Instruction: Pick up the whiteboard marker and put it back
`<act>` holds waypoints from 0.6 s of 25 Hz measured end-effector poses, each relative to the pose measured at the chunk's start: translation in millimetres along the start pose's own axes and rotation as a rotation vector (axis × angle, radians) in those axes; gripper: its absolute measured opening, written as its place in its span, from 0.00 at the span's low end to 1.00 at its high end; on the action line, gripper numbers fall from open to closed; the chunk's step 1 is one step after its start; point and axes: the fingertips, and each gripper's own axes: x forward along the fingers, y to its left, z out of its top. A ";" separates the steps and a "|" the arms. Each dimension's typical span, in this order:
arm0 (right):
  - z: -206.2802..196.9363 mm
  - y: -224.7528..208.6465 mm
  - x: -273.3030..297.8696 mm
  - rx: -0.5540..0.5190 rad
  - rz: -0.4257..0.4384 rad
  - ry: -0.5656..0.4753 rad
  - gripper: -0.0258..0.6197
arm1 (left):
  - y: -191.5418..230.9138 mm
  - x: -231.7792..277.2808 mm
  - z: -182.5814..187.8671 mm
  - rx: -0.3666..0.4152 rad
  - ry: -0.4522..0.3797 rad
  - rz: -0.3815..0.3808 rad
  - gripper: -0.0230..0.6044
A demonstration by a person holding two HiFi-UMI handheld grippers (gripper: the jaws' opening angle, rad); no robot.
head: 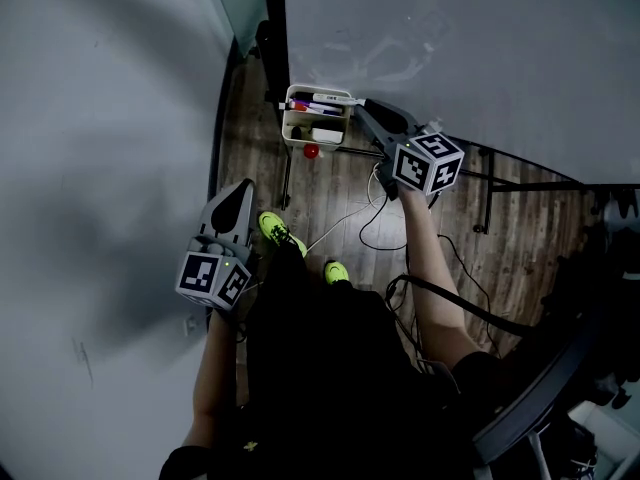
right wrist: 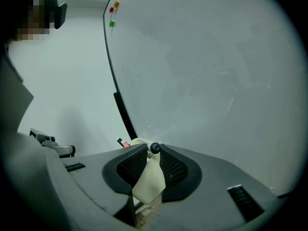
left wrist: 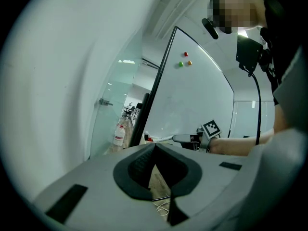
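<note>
Plastic, light and slick, we judge: the marker (head: 332, 99) sits over the tray (head: 288, 120), its dark end pinched in our right gripper's (right wrist: 154, 152) narrow tips. We'd grip mid-barrel. Our left gripper (left wrist: 154, 148) is closed and empty.

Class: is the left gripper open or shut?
Shut. On the left gripper the jaw tips meet, with nothing between them.

No words, numbers or brand names are legible. The only signs are coded black-and-white square patterns on the cube (head: 428, 164) behind the right gripper (head: 362, 105) and on the cube (head: 213, 280) behind the left gripper (head: 240, 188). Ahead and left of the left gripper, a bottle (left wrist: 119, 135) bears a red label, its print too small to read.
</note>
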 end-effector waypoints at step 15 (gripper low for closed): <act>-14.1 -8.0 2.1 0.012 -0.001 0.015 0.26 | -5.7 -2.7 -0.8 0.002 0.012 0.006 0.09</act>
